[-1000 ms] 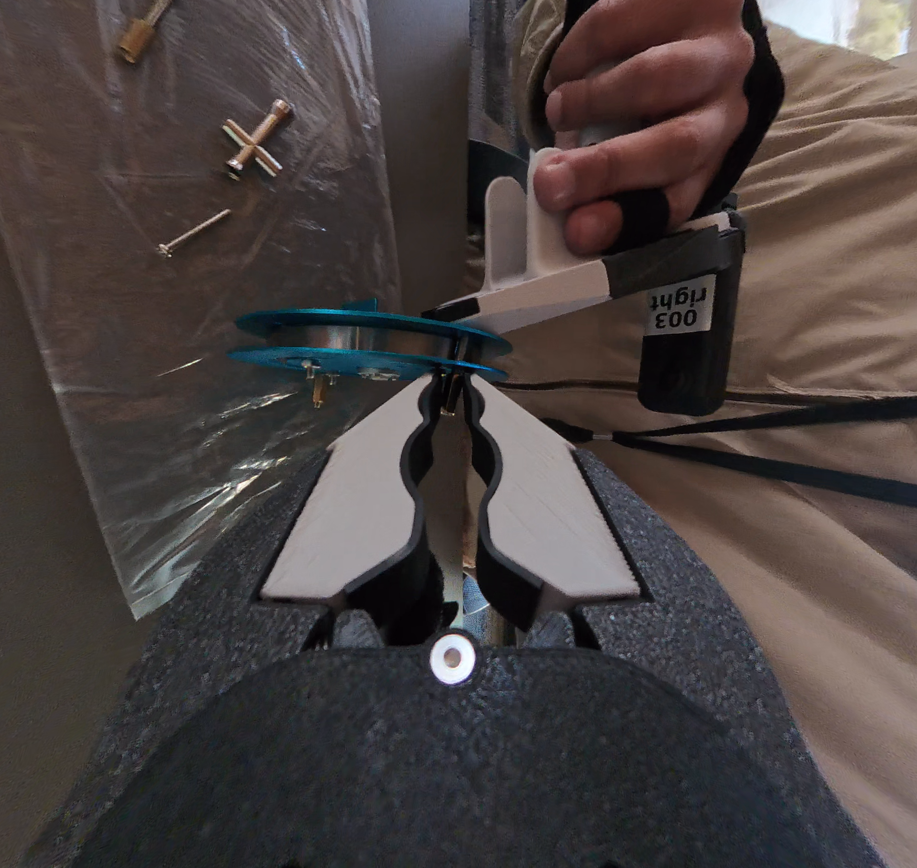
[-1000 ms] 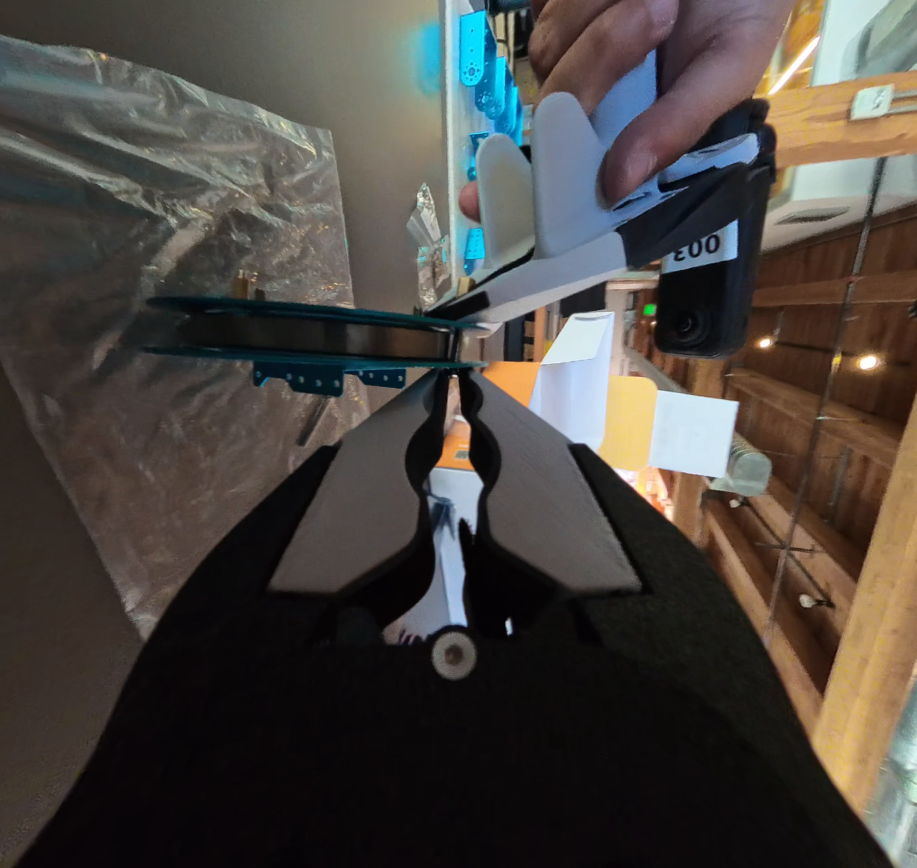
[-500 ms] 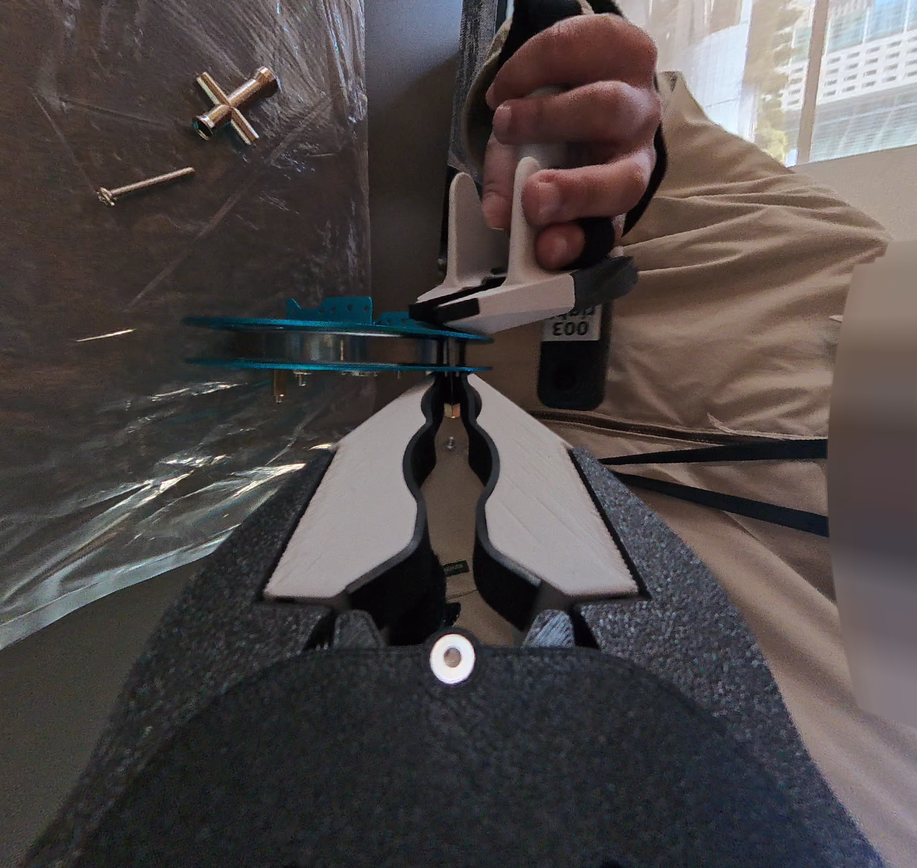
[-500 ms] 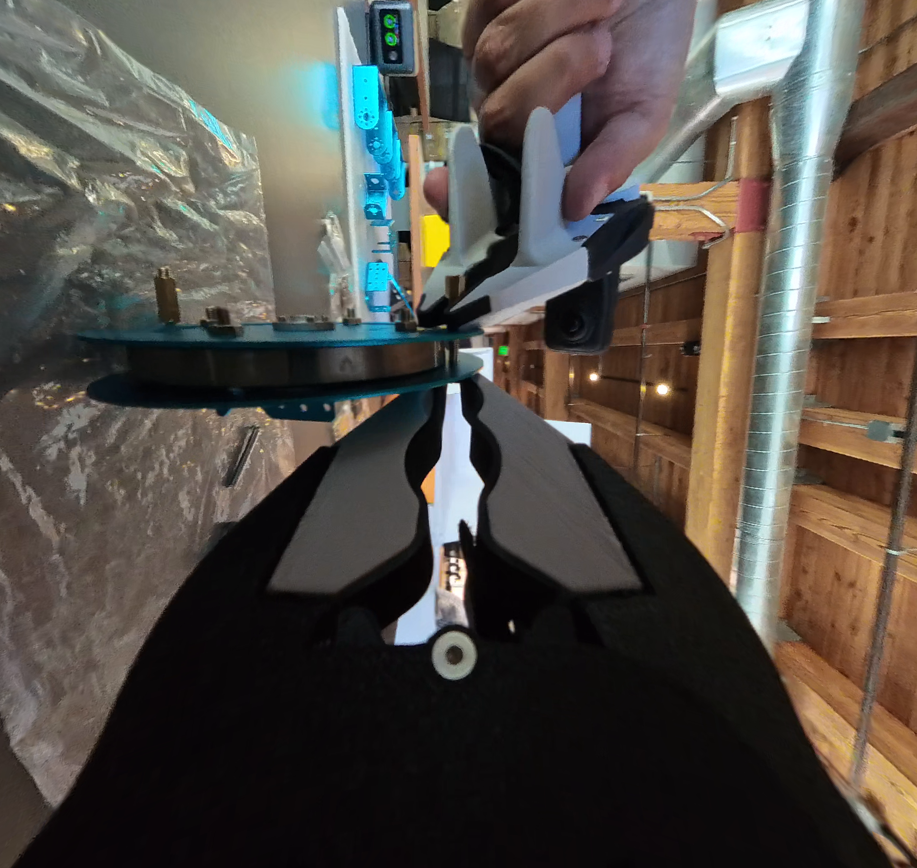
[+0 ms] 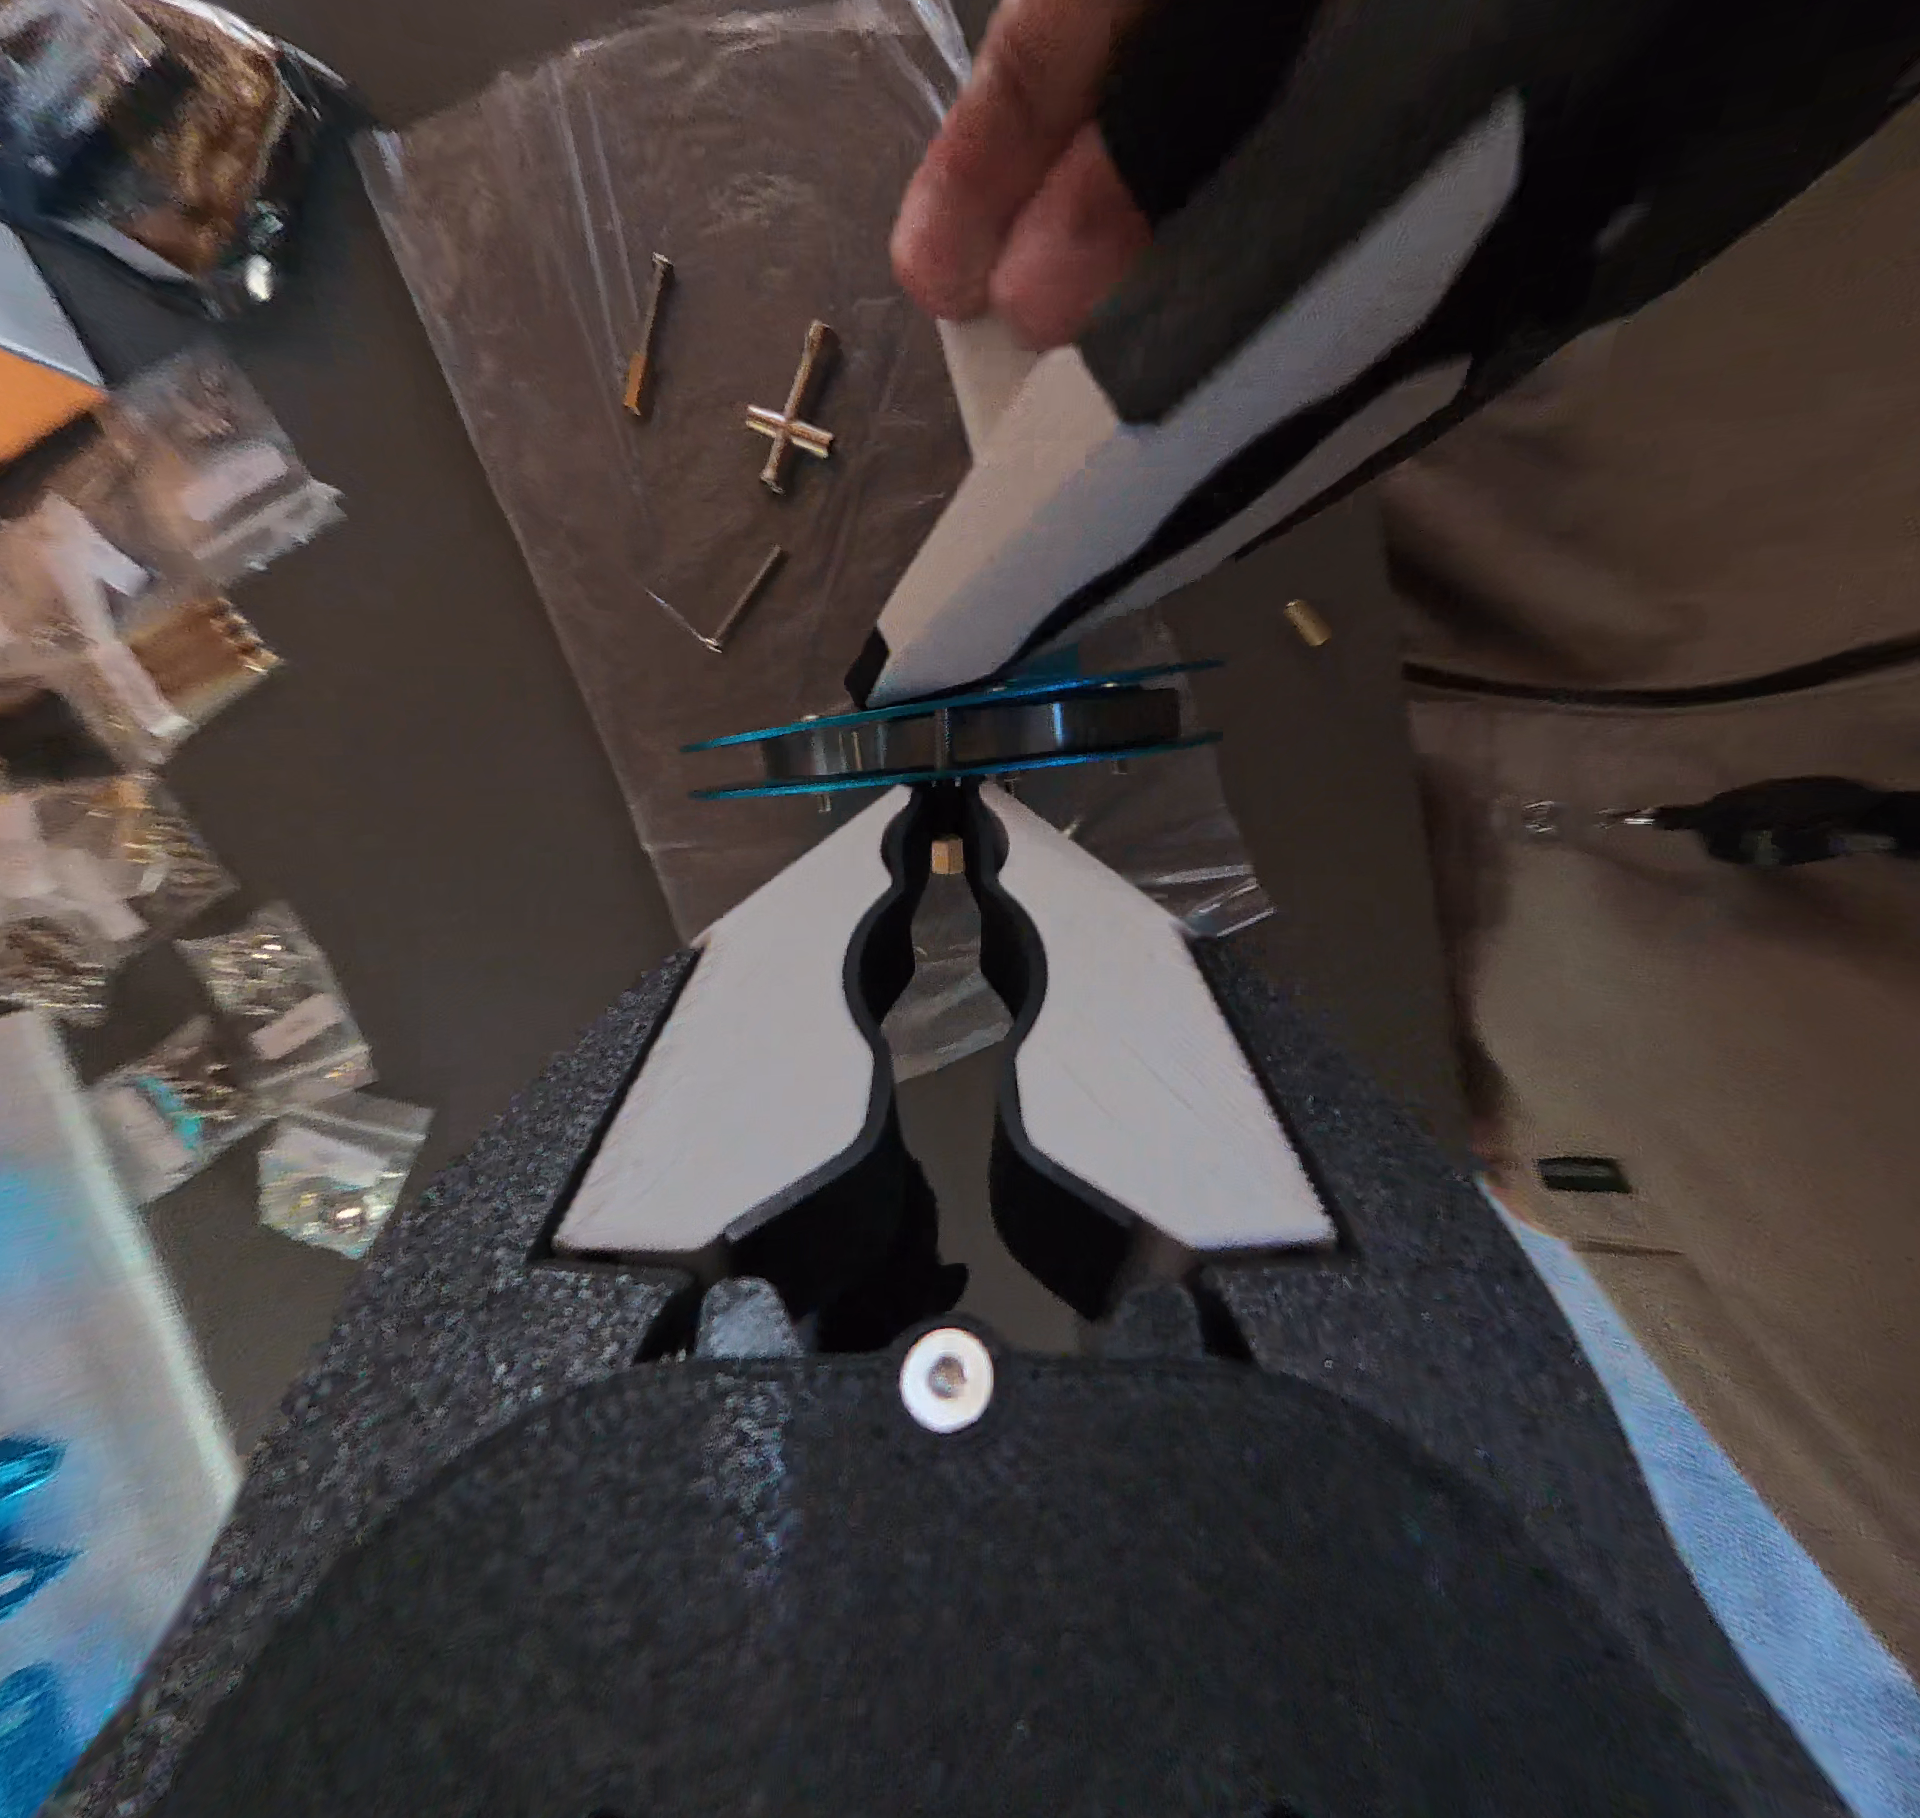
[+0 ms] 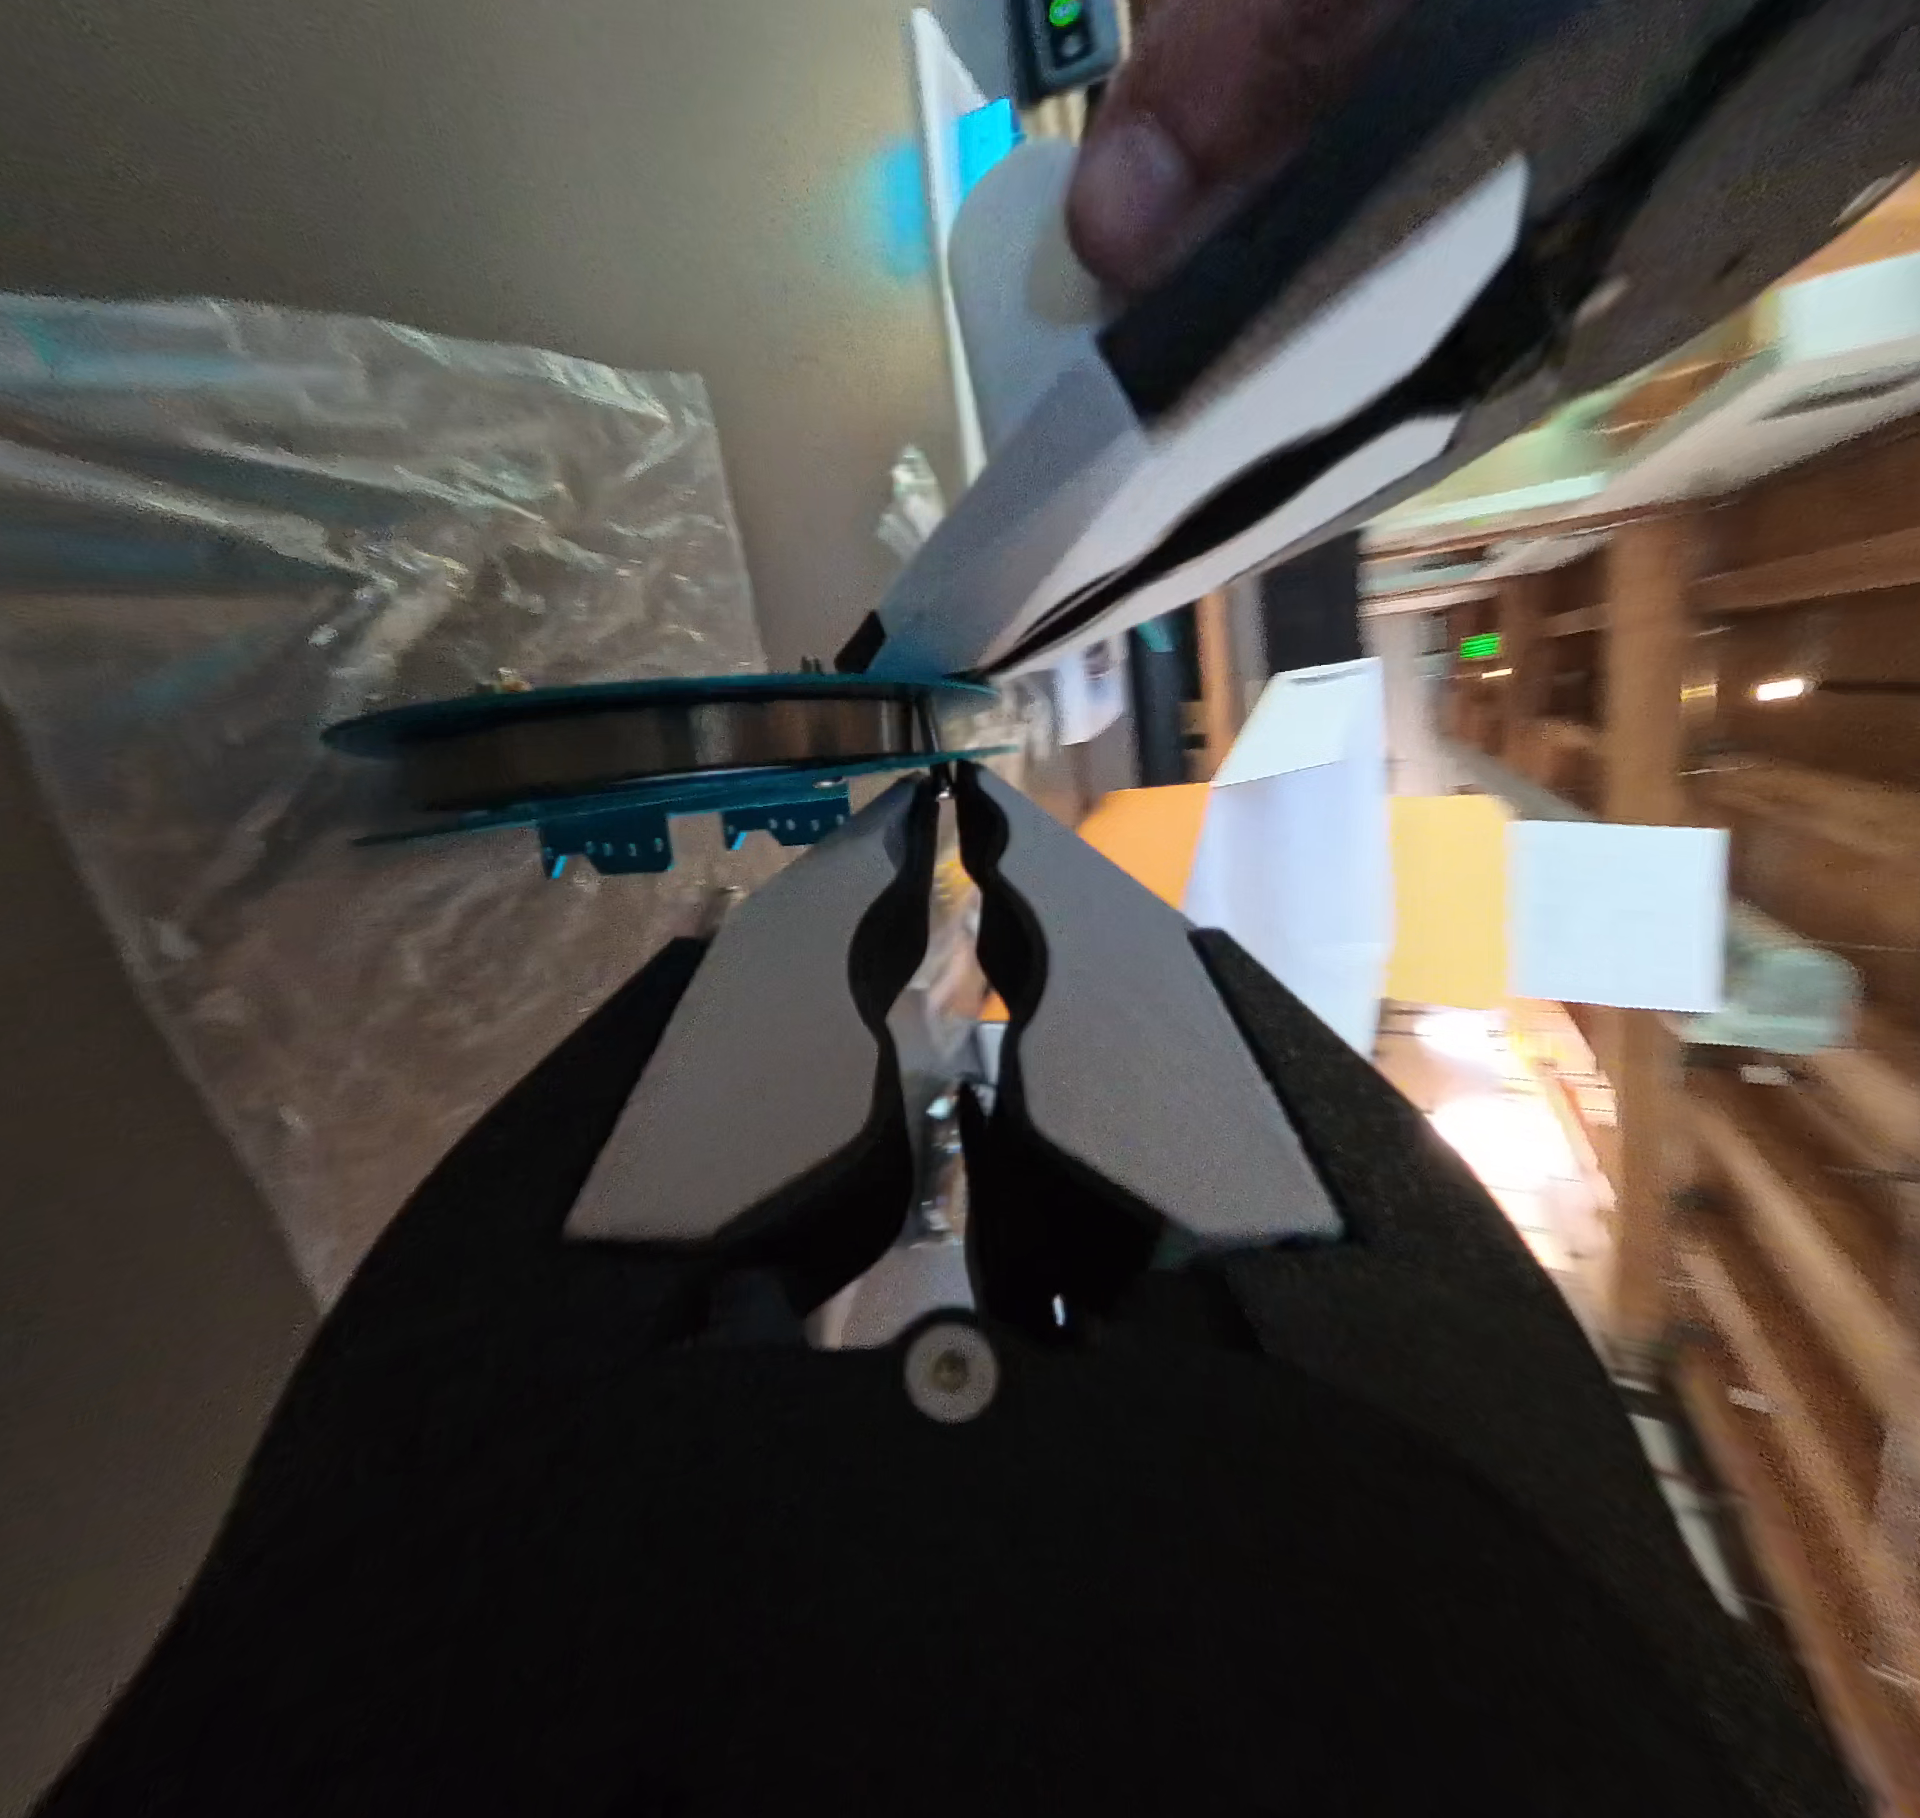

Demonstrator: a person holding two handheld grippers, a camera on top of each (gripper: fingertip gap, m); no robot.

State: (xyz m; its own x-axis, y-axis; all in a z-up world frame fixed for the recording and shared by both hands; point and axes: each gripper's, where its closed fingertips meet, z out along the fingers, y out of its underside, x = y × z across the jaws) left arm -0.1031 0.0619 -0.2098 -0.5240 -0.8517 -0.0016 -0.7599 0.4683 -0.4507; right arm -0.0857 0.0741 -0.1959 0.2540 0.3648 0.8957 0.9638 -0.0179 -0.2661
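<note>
While both grippers stay pinched nearly closed on the rim of the blue disc assembly point(image 5: 951, 734), the left gripper point(image 5: 948, 812) now looks down on the plastic sheet point(image 5: 727, 334) with its cross-shaped tool point(image 5: 790, 423), and the right gripper point(image 6: 943, 781) has drawn closer.

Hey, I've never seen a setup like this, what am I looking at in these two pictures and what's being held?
Each picture comes from a camera mounted on a hand-held gripper, looking along its two fingers. A person holds one in each hand. The left hand-held gripper and the right hand-held gripper both pinch the edge of the same blue disc assembly, two thin blue plates around a metal ring. Behind it, on a clear plastic bag, lie a cross-shaped metal tool and loose screws.
</note>
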